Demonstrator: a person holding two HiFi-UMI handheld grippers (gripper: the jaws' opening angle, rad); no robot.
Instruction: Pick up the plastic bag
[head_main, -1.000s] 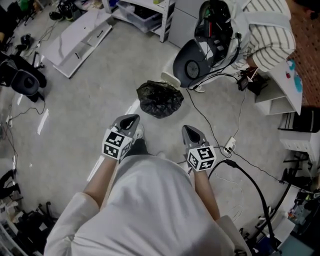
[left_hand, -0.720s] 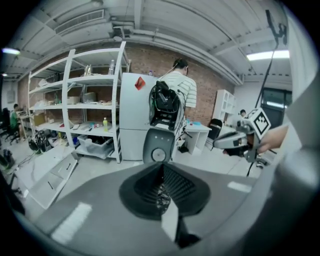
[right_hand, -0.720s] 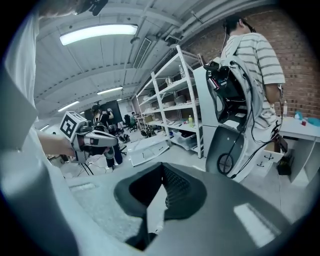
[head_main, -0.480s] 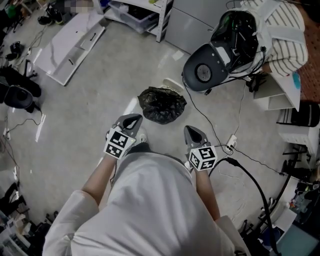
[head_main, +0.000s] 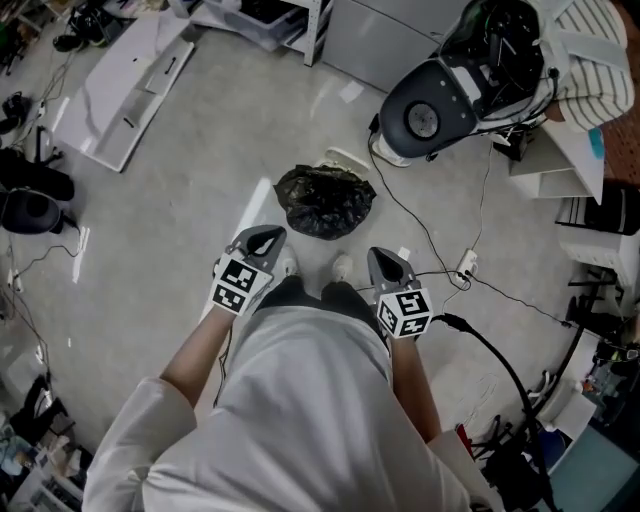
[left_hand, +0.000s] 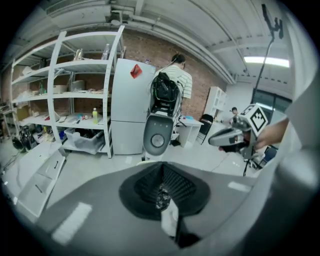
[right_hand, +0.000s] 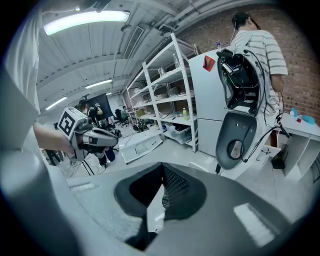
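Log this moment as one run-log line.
phase: pre-grasp | left tool: shut, empty | right tool: shut, empty | plastic bag: on floor, ahead of both tools, untouched

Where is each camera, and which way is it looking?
Head view: on the person's head, looking down at the floor, bag, arms, left gripper and right gripper.
Left gripper view: on the left gripper, facing forward at the shelves; its shut jaws show.
Right gripper view: on the right gripper, facing the same shelves; its shut jaws show.
Shared: both gripper views show the shelves and each other's gripper.
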